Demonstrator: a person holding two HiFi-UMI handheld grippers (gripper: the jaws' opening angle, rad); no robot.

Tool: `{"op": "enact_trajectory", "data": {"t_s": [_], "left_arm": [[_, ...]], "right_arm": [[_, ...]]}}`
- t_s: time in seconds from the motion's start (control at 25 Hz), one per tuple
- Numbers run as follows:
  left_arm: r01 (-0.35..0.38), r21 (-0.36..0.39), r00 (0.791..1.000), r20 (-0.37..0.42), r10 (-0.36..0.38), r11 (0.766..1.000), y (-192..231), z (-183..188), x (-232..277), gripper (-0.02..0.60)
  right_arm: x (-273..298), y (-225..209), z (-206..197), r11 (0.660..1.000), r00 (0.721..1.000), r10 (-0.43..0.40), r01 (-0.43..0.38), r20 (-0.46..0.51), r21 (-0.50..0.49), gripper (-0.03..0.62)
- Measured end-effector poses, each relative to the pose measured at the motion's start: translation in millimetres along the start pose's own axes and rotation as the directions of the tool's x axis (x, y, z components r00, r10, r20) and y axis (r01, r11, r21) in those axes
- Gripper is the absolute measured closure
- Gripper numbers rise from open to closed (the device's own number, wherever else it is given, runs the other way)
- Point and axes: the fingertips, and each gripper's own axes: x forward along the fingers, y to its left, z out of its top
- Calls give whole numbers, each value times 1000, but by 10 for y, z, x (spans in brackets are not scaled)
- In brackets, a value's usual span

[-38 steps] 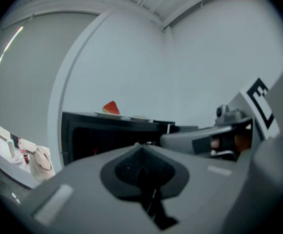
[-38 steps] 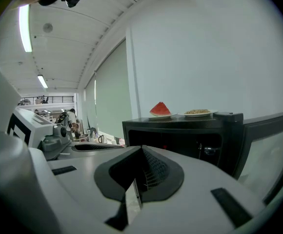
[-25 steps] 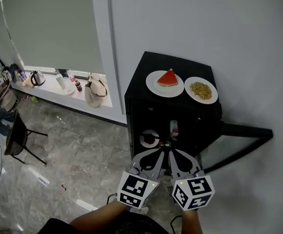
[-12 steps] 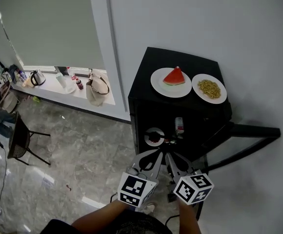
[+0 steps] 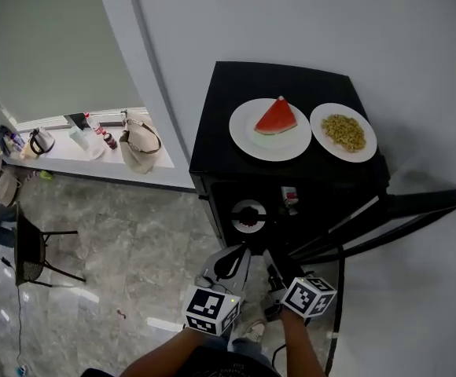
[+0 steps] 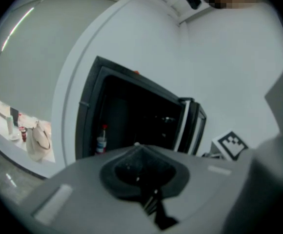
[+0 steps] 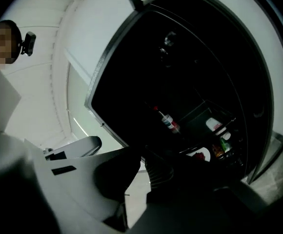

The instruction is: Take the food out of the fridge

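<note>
The left gripper (image 5: 236, 259) was pale grey moulded plastic with black recessed pads (image 6: 131, 172); the right gripper (image 5: 275, 261) matched it in form; each carried a white cube with black square markers (image 5: 211, 310); a dark garment (image 5: 212, 365) covered the torso.

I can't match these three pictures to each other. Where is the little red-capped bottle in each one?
Head view: the bottle is just right of the picture's centre, in the dark opening.
Left gripper view: it stands left of centre, by the opening's left edge.
Right gripper view: it is near the centre and looks tilted.
Shared landmark: the black fridge, which is open in all three.
</note>
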Motion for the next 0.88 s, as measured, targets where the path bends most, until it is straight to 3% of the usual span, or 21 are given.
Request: {"op": "enact_trajectory", "data": {"t_s": [0.48,0.64,0.88], "left_arm": [[55,-9,990,-129,-55,998,328,-789,400,584],[77,2,981,-180,-76,997,412,-1054,528,583],[94,-1,971,-220,-92,996,553,-1324,718,583]], "right_arm": [[743,-1092,-671,978,997,-79,74,17,197,589],[984,-1425,-927,957,995,-92,82,26,277,523],[1258,-1946,-1237,916,989,-136,105,53,388,499]]}}
